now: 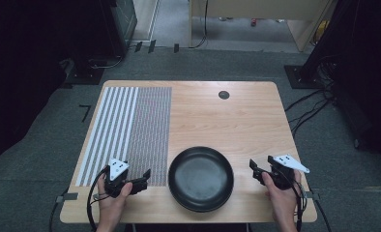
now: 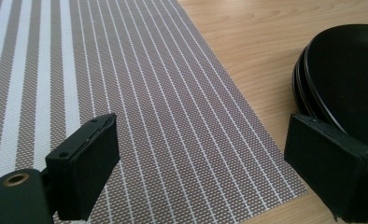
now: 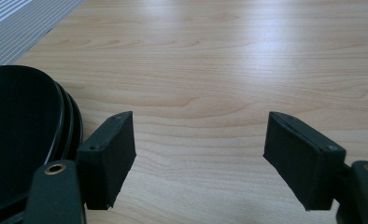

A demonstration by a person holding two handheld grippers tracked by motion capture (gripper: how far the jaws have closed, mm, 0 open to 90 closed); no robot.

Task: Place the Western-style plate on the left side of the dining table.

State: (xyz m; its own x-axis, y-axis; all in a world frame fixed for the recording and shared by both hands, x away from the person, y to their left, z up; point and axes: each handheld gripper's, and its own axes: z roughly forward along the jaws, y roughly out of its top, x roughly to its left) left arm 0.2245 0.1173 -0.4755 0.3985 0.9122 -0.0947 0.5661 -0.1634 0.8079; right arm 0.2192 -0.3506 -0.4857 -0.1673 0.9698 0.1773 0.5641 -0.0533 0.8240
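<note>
1. We are holding the left gripper (image 1: 145, 178) over the near edge of the striped placemat (image 1: 130, 130), its fingers (image 2: 86, 163) spread wide and grasping nothing.
2. We are holding the right gripper (image 1: 254, 167) over bare tabletop (image 1: 227, 121), fingers (image 3: 303, 156) likewise parted and empty.
3. The stack of black plates (image 1: 200, 179) is lying between the two grippers, just beside each gripper's inner finger, at the tabletop's near edge.

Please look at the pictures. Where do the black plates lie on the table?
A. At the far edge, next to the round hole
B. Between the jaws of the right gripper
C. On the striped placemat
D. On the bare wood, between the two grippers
D: in the high view the black plates sit on the wooden table, right of the striped placemat, with the left gripper and right gripper on either side, both open and empty.
</note>
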